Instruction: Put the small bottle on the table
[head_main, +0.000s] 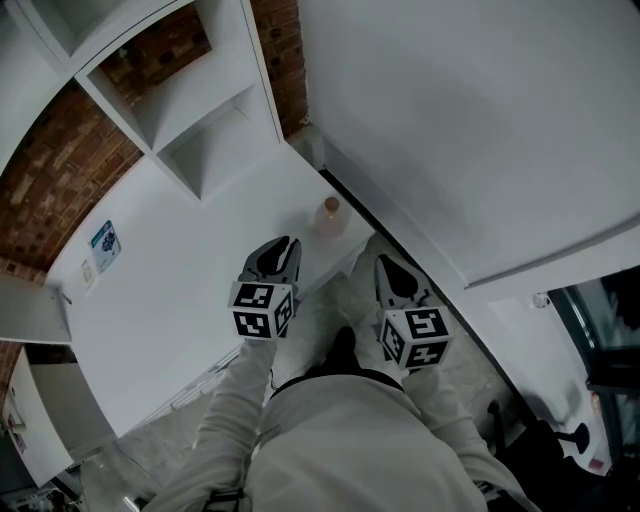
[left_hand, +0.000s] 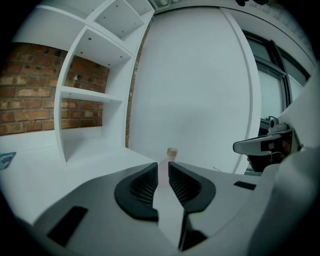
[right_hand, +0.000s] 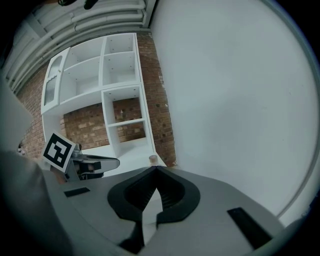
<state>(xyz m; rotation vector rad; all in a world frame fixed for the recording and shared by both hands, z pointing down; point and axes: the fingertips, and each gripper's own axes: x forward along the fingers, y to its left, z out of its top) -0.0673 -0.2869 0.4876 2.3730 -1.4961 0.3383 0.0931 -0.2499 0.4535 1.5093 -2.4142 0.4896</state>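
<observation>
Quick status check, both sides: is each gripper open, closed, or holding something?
Left hand-held gripper: jaws a narrow gap apart, empty; the bottle stands beyond them.
Right hand-held gripper: closed, empty.

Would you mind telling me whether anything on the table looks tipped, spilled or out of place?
Nothing stands out: the small bottle stands upright on the white table, close to the wall, with no spill visible.
</observation>
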